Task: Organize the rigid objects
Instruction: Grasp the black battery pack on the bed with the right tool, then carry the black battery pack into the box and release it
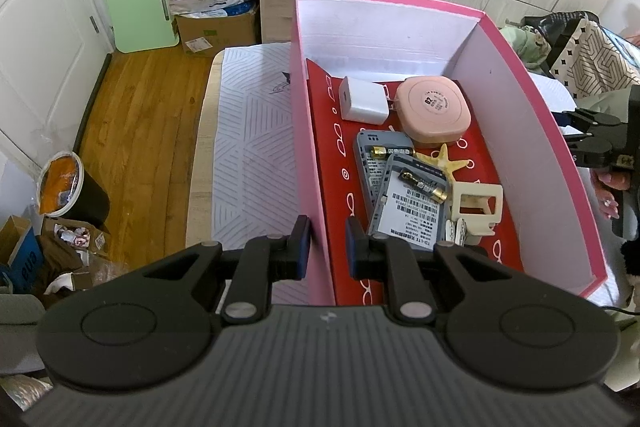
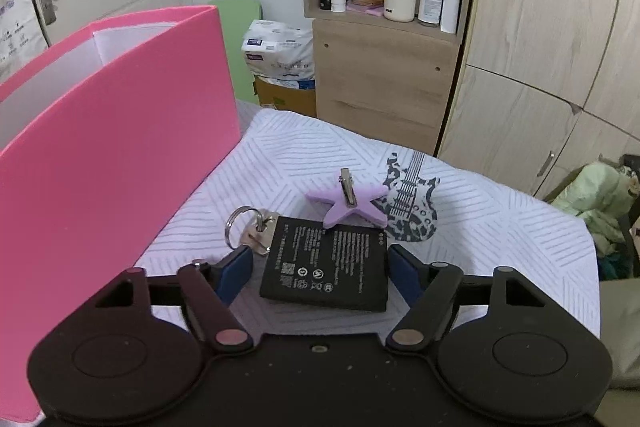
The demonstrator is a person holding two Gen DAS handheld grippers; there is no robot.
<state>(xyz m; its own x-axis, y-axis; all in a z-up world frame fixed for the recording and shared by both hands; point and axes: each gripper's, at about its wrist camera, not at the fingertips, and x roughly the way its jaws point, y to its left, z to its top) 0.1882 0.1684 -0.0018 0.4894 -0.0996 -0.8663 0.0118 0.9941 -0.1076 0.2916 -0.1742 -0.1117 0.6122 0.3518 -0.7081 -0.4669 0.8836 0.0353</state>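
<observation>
White cloth with grey stripes point(image 2: 280, 155) covers the bench, carrying a tall pink cardboard box point(image 1: 308, 131). Left gripper point(image 1: 327, 247) straddles the box's near wall, jaws narrowly parted and holding nothing. Inside lie a white charger cube point(image 1: 362, 99), a round-cornered pink case point(image 1: 434, 111) and two grey phone backs. Right gripper point(image 2: 320, 269) hovers with jaws wide apart either side of a flat black battery point(image 2: 326, 263), beside keys point(image 2: 256, 227) and a purple star clip point(image 2: 348, 205).

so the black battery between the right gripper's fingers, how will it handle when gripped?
The black battery is a flat slab with straight sides, so it likely stays stiff and won't roll. Its smooth printed face suggests it may slip under a weak pinch. The right gripper is open around it; the purple star clip and keys crowd its far edge and may shift.
</observation>
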